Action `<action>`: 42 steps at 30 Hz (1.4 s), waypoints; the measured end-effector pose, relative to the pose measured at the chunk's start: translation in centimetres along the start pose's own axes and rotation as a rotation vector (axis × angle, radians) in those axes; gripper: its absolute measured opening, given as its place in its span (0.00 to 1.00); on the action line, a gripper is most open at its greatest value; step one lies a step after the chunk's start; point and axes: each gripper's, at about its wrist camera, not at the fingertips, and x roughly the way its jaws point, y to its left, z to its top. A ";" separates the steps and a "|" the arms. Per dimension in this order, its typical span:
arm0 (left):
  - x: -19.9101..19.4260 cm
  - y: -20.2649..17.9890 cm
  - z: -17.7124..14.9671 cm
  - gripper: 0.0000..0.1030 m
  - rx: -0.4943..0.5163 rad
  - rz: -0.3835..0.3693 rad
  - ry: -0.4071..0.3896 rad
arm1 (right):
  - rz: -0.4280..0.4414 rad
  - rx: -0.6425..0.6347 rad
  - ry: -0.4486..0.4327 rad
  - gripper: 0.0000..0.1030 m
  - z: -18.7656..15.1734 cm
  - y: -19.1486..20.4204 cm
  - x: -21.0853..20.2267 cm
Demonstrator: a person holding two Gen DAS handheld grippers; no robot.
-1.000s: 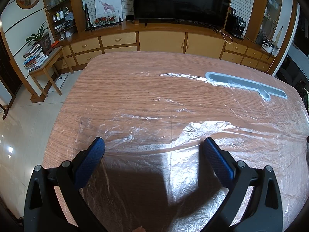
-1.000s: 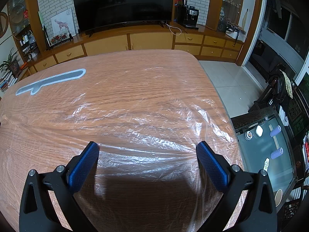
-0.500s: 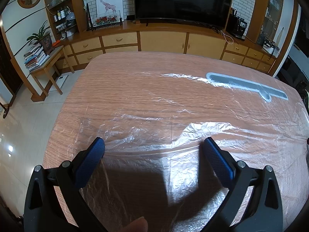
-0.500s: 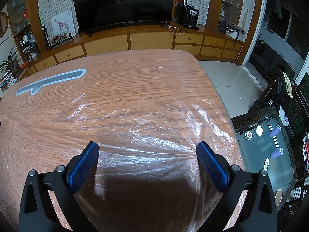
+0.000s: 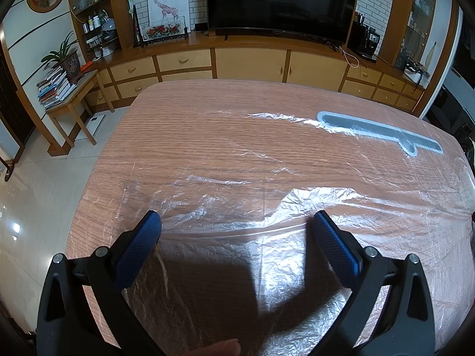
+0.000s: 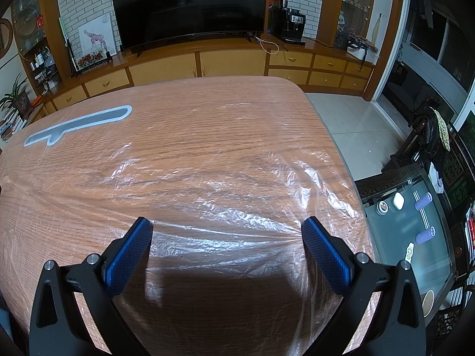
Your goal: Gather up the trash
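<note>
While the thin clear plastic sheet (image 5: 267, 207) lies spread over the wood-grain tabletop (image 5: 193, 124), collecting looks not yet begun.
Left gripper (image 5: 236, 222) and right gripper (image 6: 227, 228) hover wide apart, empty, above its near edge; gathering the sheet remains.

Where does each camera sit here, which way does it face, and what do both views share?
Left wrist: on the left gripper, above the near left of the table, facing the television; open fingers and a fingertip show.
Right wrist: on the right gripper, over the table's near right part, facing the same wall; open fingers show.
Shared: the plastic sheet, grey long-handled piece, television, giraffe picture.
</note>
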 end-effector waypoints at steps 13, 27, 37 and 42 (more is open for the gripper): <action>0.1 0.9 0.1 0.99 -0.005 0.002 0.000 | 0.000 0.000 0.000 0.97 0.0 0.0 0.0; 0.1 0.9 0.1 0.99 -0.005 0.003 0.000 | 0.000 0.000 0.000 0.97 0.0 -0.1 0.0; 0.1 0.8 0.0 0.99 -0.005 0.003 0.000 | 0.000 0.000 0.000 0.97 0.0 -0.1 0.0; 0.1 0.9 0.1 0.99 -0.005 0.003 0.000 | 0.000 0.000 0.000 0.97 0.0 -0.1 0.0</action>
